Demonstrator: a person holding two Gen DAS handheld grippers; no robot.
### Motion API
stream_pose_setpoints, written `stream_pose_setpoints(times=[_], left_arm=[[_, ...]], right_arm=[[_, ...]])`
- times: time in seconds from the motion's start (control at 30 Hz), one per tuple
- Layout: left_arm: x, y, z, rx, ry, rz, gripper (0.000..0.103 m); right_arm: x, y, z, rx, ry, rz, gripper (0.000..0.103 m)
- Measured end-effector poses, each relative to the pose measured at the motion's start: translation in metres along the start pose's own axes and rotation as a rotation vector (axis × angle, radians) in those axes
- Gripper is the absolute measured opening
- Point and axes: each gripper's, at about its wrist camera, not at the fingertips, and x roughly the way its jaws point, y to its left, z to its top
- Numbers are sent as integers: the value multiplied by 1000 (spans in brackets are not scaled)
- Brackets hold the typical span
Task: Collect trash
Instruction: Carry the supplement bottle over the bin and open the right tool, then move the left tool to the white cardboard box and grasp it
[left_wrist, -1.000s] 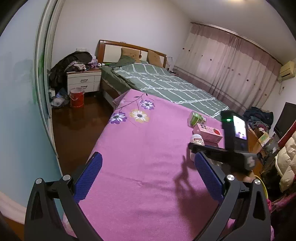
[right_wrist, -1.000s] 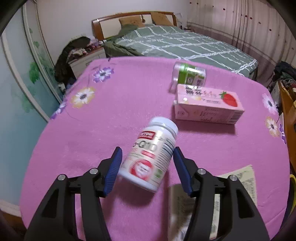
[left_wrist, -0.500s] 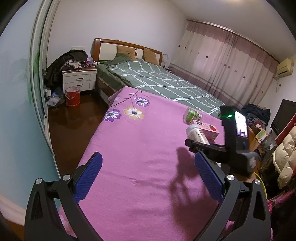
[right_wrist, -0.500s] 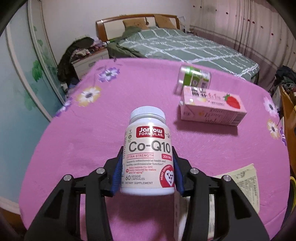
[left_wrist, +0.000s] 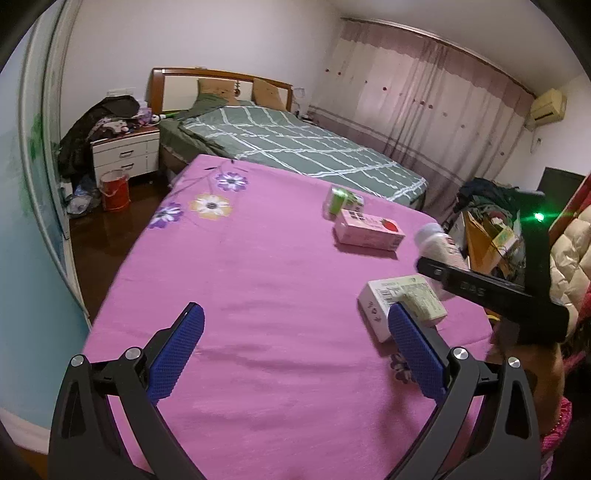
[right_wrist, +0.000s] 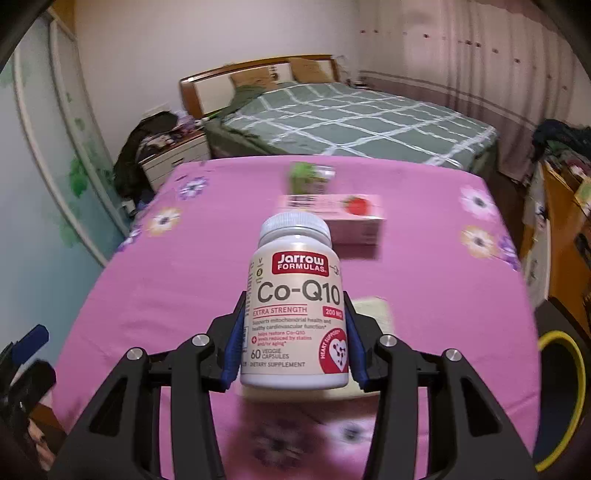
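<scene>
**Supplement bottle clamped and off the pink cover**

Gripping the white plastic supplement bottle with the red-and-white label (right_wrist: 295, 310), the right gripper (right_wrist: 293, 339) has its blue pads pressed against the lower half of the body, one on each side; the jaws closed on it within the last second and now hold it firm. The bottle stands upright between them, screw cap on top, clear of the pink flowered bedcover (left_wrist: 258, 266) below. Seen from the left wrist, it hangs above the cover's right edge, beyond the white-and-green paper carton (left_wrist: 402, 301).

By my reckoning the bottle is light, rigid and smooth-walled: it will not crush, but a round glossy side could twist or slide in flat pads. The label band, low on the body, looks the sound place to hold it, and that is where the pads sit. Whether capsules remain inside cannot be told.

The right gripper points forward and downward over the cover. The left gripper (left_wrist: 295, 354) also tilts down, its jaws spread wide with nothing between them, low over the near part of the cover. The pink strawberry carton (left_wrist: 369, 230) and the green-labelled jar (left_wrist: 341, 201) lying on its side remain to be collected.
</scene>
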Motion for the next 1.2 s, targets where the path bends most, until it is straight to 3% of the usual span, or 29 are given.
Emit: stream_pose_setpoints(times=[0.2,0.37,0.57,0.67,0.77,1.0,1.2], left_arm=[[30,-23,0,32,46,-46,98],[59,-49,-7,67,94,-97,98],[87,-84,-15,132,139,-152,98],[100,-98,-17,154,167,-181,98],[112,-112,-21,184,188,-174,98],[130,-119,-27,206,230,-145,98],[148,-129,-29,233,263,-165,98]], right_arm=[[-30,-81,-25,95,-19,-104,44],[-53,-164,-58,205,-10,-246,44],[-56,-258,-100,356,44,-369,44],[-52,-284,-115,396,64,-402,45],[-53,-298,-125,419,56,-432,54],[-58,-300,-135,431,31,-400,58],[-64,-304,-140,454,18,-389,58]])
